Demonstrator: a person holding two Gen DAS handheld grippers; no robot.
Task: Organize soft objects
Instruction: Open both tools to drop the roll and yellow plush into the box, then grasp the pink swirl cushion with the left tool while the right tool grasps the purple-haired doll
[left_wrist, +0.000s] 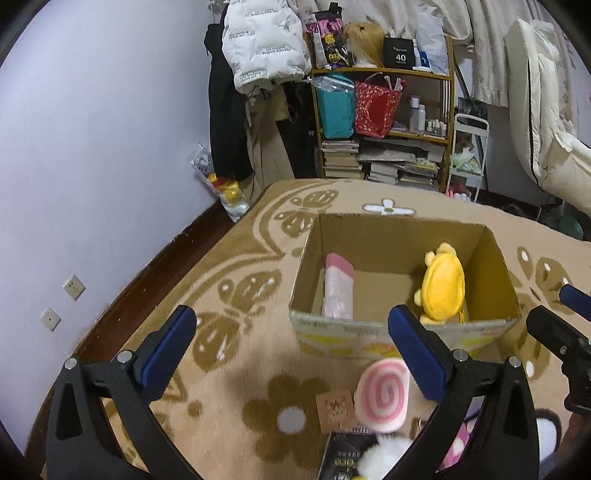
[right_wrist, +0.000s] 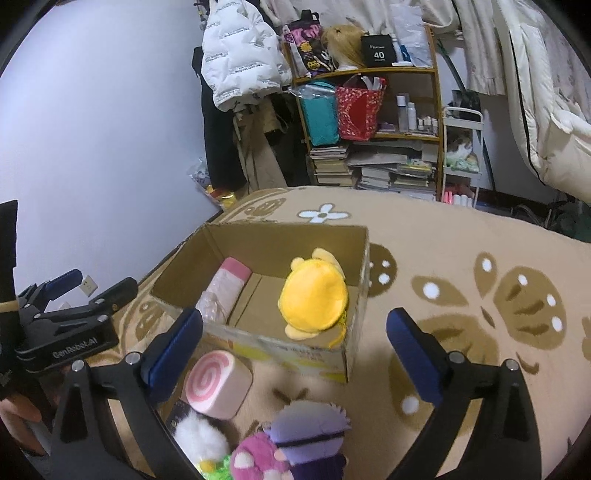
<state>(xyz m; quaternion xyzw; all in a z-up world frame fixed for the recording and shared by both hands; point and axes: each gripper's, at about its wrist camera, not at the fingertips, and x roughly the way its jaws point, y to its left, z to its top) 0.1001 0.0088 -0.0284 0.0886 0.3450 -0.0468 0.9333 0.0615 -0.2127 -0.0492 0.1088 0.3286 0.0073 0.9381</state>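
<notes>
An open cardboard box (left_wrist: 402, 225) (right_wrist: 288, 236) stands on the patterned rug. Inside it a yellow plush (left_wrist: 443, 288) (right_wrist: 314, 299) leans at the right, and a pink soft pack (left_wrist: 338, 288) (right_wrist: 225, 288) lies at the left. In front of the box a pink swirl roll plush (left_wrist: 382, 397) (right_wrist: 216, 384) sits on the rug. Nearer me lie a white plush (right_wrist: 199, 435), a purple plush (right_wrist: 310, 424) and a pink plush (right_wrist: 255, 458). My left gripper (left_wrist: 291, 317) is open and empty, hovering before the box. My right gripper (right_wrist: 295, 317) is open and empty above the plush pile.
A small card (left_wrist: 334, 408) and a dark booklet (left_wrist: 343, 454) lie by the roll plush. A crowded shelf (left_wrist: 384, 110) with bags and books stands at the back, a white jacket (left_wrist: 258, 44) hanging beside it. The wall (left_wrist: 92, 147) runs along the left.
</notes>
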